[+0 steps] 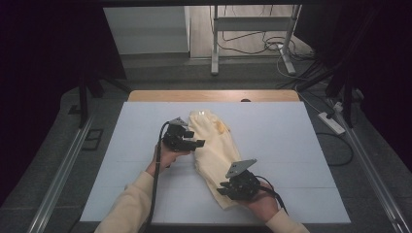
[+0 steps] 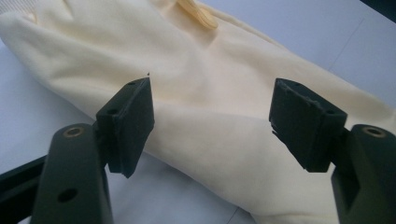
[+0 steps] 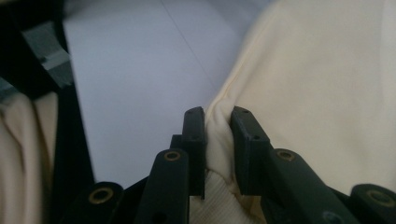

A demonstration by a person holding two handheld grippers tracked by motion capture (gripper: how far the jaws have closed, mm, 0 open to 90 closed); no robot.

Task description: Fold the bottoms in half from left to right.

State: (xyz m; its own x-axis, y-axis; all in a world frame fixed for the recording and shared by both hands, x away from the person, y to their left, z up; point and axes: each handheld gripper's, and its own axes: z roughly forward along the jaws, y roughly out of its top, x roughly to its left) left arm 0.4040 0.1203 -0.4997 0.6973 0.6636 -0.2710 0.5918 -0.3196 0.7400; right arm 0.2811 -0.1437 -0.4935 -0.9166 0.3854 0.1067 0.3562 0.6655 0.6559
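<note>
pants (image 1: 212, 150) lie mid-frame — right gripper (image 3: 218, 140) pinches the hem, left gripper (image 2: 210, 121) is open above; grab the edge too, then lift together.

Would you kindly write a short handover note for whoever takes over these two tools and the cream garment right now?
Left tool: open, hovering over the garment near its middle, pads not touching the cloth.
Right tool: shut on the garment's edge at the near end, beside the ribbed hem.
Garment: lies lengthwise on the white table, far end near the table's far edge, loosely folded.
Done: near end gripped.
Left: the left tool has no grip yet; it likely takes hold next, before the garment is lifted or folded.
</note>
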